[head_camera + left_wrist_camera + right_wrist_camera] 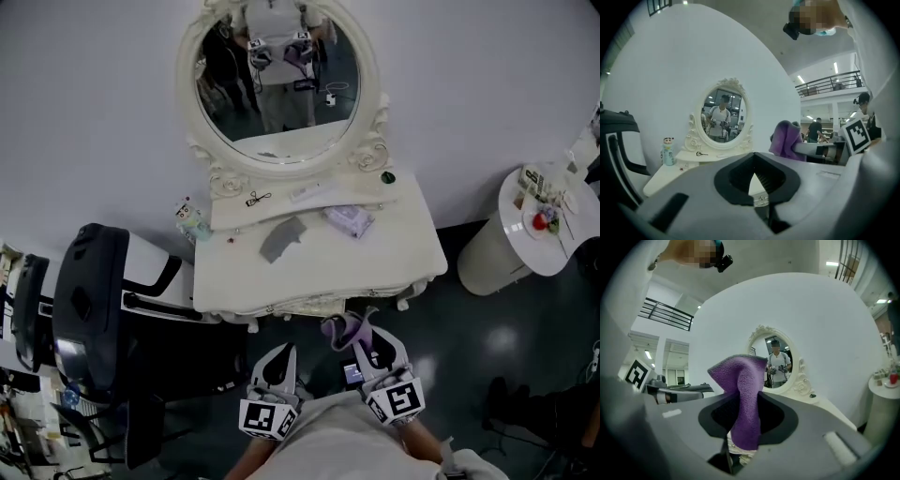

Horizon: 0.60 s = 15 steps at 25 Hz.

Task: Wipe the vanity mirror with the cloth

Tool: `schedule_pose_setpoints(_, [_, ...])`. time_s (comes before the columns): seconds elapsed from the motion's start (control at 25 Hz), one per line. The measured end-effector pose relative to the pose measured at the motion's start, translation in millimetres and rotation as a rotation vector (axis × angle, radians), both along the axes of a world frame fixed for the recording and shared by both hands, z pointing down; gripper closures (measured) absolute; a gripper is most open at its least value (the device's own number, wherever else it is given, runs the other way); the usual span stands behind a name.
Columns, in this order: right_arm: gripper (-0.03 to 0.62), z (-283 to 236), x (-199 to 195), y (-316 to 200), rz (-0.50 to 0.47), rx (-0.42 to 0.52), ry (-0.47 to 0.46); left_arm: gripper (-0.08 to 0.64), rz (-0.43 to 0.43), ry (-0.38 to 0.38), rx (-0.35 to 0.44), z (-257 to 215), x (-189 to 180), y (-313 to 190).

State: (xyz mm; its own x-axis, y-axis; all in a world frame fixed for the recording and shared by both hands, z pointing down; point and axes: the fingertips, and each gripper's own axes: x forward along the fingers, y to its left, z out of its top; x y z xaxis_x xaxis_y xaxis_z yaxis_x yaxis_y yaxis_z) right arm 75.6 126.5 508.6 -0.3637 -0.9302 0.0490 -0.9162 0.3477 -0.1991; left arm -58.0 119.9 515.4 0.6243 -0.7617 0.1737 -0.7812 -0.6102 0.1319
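Note:
The oval vanity mirror (278, 80) in its ornate white frame stands at the back of the white vanity table (412, 253), also seen as the mirror (723, 116) and the mirror (774, 364) in the gripper views. My right gripper (364, 339) (746, 401) is shut on a purple cloth (343, 330) (743, 380) that sticks up from its jaws. It hovers just in front of the table's front edge, well short of the mirror. My left gripper (279, 359) (754, 161) is beside it, shut and empty. The purple cloth (783, 139) shows to its right.
On the table lie a grey cloth (281, 239), a lilac packet (349, 220), an eyelash curler (258, 199), a small figure bottle (190, 220) and a green-lidded jar (387, 177). A black chair (89, 291) stands at the left, a round white side table (544, 225) at the right.

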Motion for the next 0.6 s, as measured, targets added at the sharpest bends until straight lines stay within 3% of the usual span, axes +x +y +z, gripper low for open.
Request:
schedule_pose_setpoints(0.24, [0.483,-8,-20,38,0.139,0.038,0.034,0.557,0.166,0.065,0.041,-9,-4,36])
schedule_pose_setpoints(0.44, [0.483,-3,-84,70,0.163,-0.008,-0.011,0.557,0.170,0.087,0.028,-6,-76,76])
schedule_pose_setpoints(0.6, [0.483,-5,-146,106,0.184,-0.030,0.025,0.557,0.201,0.093,0.021,0,-134,95])
